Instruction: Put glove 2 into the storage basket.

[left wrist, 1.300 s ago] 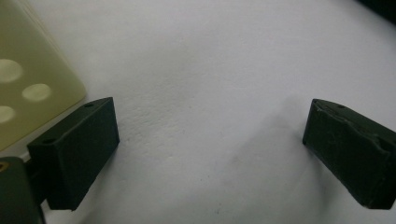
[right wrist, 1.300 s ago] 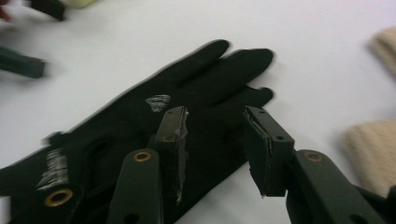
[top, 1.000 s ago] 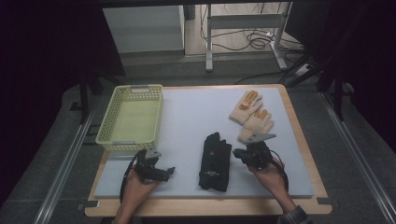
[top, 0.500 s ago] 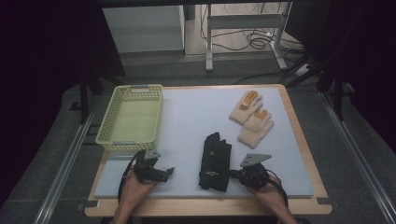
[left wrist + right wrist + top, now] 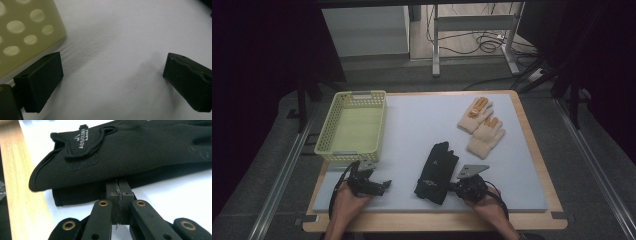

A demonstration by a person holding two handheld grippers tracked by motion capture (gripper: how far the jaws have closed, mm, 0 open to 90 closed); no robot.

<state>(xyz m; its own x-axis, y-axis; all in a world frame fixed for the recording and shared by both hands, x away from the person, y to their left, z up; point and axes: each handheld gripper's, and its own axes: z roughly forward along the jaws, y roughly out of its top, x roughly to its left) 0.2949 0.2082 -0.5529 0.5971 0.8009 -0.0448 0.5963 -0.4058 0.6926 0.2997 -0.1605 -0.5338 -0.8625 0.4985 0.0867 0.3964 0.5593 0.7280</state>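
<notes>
A pair of black gloves lies stacked on the white mat, near the front centre. My right gripper rests on the mat at their right side. In the right gripper view its jaws are pressed together, tips touching the edge of the black gloves under the top glove's overhang. Nothing shows between them. Two beige gloves with orange patches lie at the back right. My left gripper sits at the front left, open with only bare mat between its jaws.
A pale green perforated basket stands at the left, its near corner just beside my left gripper. The wooden table edge runs close along the gloves' cuffs. White mat spreads across the middle.
My right gripper has come back from near the beige gloves toward the front edge, ending low against the black gloves' right side. The left gripper has barely moved.
</notes>
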